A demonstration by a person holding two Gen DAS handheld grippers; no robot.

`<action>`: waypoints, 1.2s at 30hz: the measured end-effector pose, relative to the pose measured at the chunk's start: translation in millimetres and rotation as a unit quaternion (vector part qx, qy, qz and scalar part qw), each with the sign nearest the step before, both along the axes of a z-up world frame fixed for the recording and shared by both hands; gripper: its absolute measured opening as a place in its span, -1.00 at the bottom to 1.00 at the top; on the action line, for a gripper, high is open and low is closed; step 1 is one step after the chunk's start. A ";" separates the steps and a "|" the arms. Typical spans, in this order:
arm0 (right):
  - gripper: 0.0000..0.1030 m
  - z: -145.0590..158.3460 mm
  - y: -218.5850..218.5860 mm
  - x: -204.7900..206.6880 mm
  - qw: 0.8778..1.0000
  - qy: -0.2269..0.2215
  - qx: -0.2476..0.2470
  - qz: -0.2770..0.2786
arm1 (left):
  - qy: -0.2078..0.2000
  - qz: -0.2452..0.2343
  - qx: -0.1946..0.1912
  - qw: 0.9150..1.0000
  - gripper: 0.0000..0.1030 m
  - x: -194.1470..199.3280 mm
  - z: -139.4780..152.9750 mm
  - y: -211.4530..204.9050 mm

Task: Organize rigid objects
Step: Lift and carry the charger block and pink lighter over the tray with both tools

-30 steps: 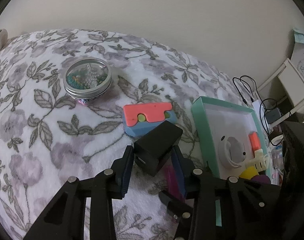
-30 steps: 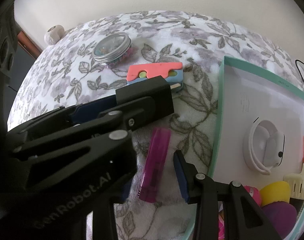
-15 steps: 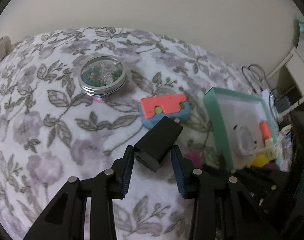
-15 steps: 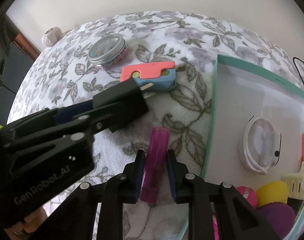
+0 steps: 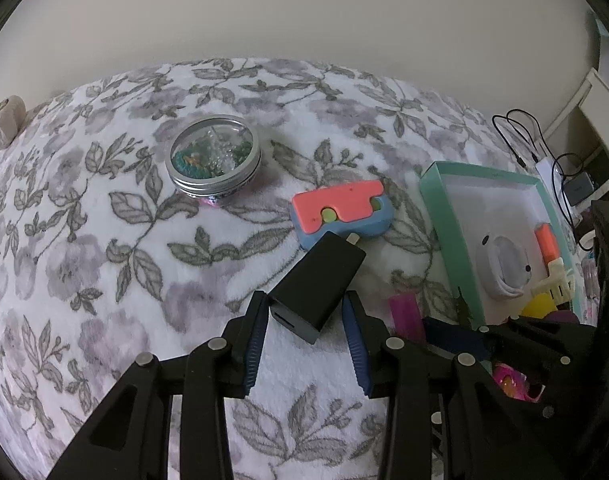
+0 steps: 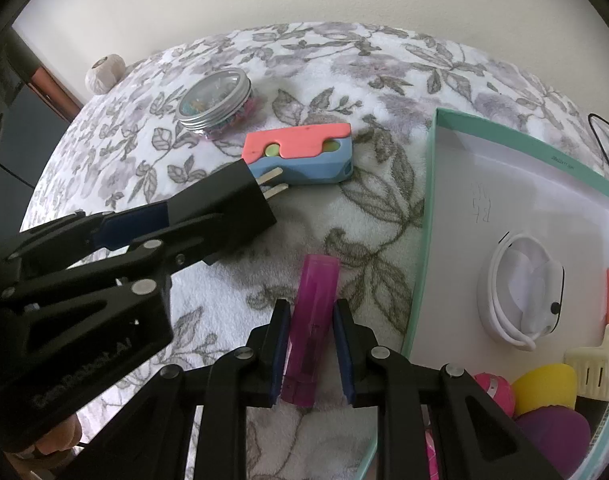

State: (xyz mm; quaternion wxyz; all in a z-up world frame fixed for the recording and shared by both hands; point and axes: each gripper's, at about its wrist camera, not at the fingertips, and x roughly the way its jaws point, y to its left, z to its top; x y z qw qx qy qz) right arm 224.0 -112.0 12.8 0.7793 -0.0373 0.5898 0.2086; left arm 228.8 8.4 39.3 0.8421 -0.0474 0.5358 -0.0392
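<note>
The left gripper (image 5: 306, 322) pinches the black charger (image 5: 318, 282) and the right gripper (image 6: 310, 350) pinches the purple lighter (image 6: 310, 316), which could slip before reaching the teal box (image 6: 428, 216) at 3 o'clock

plain cream wall (image 5: 304, 12) behind a floral fleece blanket (image 5: 84, 240), dark doorway (image 6: 20, 128) at left

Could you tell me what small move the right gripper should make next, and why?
Probably lift the purple lighter and carry it right, over the teal box's wall. The right gripper is shut on it, and it lies on the blanket just outside that box.
</note>
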 end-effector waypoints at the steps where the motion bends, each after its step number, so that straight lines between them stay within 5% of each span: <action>1: -0.54 0.1 -0.2 0.1 1.000 0.000 0.000 0.000 | -0.001 0.000 0.002 1.000 -0.21 0.2 -0.4 -0.2; 22: -0.57 6.5 1.5 -2.3 1.000 -0.006 0.002 0.004 | -0.036 -0.021 0.007 0.999 -0.25 -2.8 6.1 -7.1; 36: -0.58 28.3 -2.8 -3.8 0.999 -0.031 0.008 0.003 | -0.080 -0.011 0.009 0.997 -0.25 -8.2 45.9 1.6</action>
